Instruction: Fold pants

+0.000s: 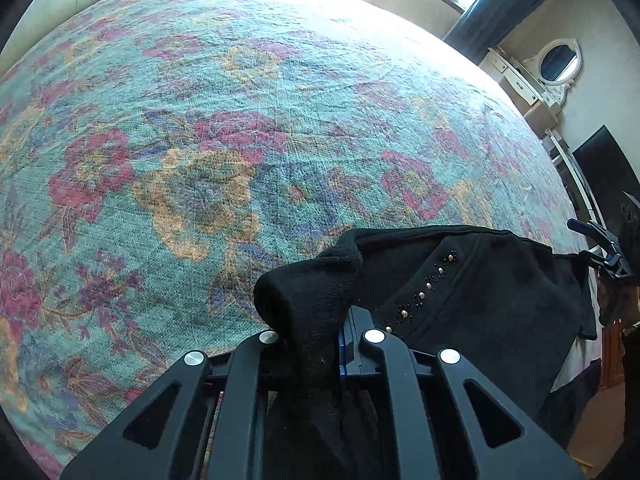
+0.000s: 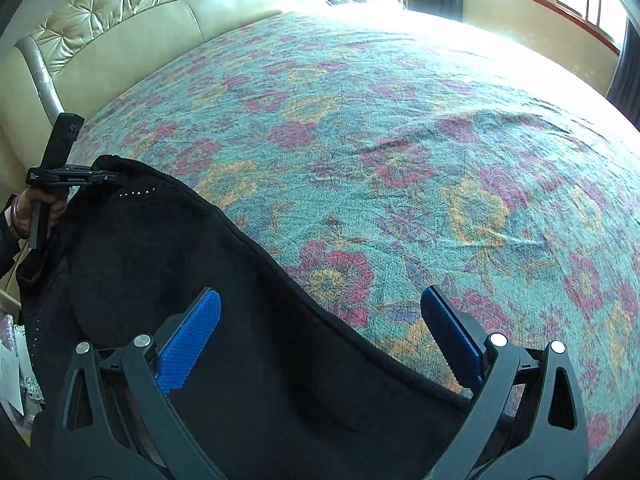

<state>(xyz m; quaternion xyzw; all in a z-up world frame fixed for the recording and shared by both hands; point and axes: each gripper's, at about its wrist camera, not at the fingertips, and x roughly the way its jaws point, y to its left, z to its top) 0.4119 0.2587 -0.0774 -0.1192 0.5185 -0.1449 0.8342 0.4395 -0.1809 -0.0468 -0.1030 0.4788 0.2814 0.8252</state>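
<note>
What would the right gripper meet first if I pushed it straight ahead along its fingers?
Most likely the black studded pants: the open right gripper straddles their seamed edge, with dark cloth filling the lower gap. Just beyond lies the teal floral bedspread. Depth is unclear, so it could graze either.

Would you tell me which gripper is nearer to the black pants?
Left: the left gripper is shut on the black pants, while the right gripper hovers open over their edge.

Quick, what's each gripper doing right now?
Left gripper: shut on the black pants.
Right gripper: open, holding nothing, over the pants' edge.
</note>
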